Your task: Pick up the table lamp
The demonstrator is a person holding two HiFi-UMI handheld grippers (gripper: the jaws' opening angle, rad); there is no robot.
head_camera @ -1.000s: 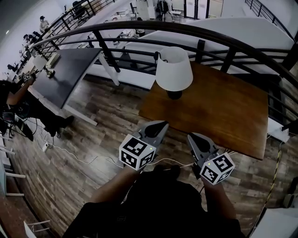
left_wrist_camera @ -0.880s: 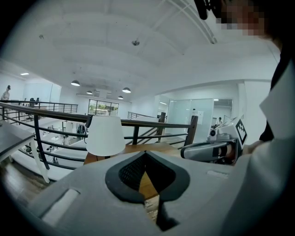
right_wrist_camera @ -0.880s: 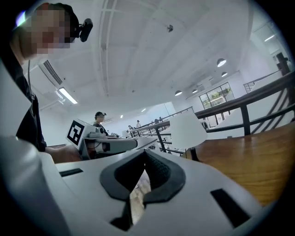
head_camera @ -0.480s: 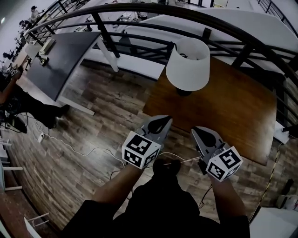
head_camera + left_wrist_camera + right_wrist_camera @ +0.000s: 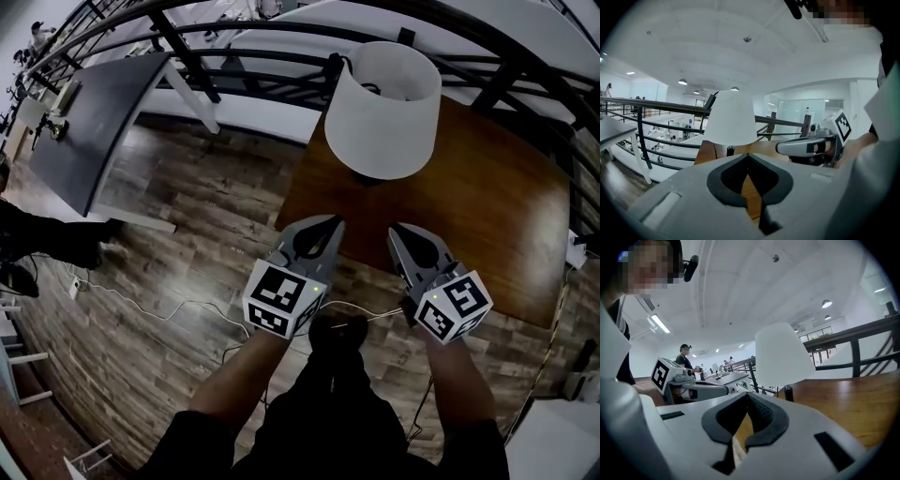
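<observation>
Head view: your left gripper (image 5: 333, 223) and right gripper (image 5: 397, 228) hover side by side at the near edge of the wooden table (image 5: 497, 216). Both point toward the table lamp (image 5: 382, 108), which stands upright at the table's far side (neither gripper touches it).

Left gripper view: jaws together, nothing btwn them. Lamp (image 5: 730, 117) is straight ahead, well apart.

Right gripper view: jaws together too, empty. Lamp (image 5: 780, 357) is ahead, a bit to the right.

- Dark plank floor (image 5: 187, 216) underfoot.
- Brown wooden table (image 5: 487, 216) dead ahead, black railing (image 5: 876, 327) running behind it.
- Grey table (image 5: 94, 122) off left.
- White ceiling (image 5: 740, 56) overhead, round lights (image 5: 682, 82) glowing.
</observation>
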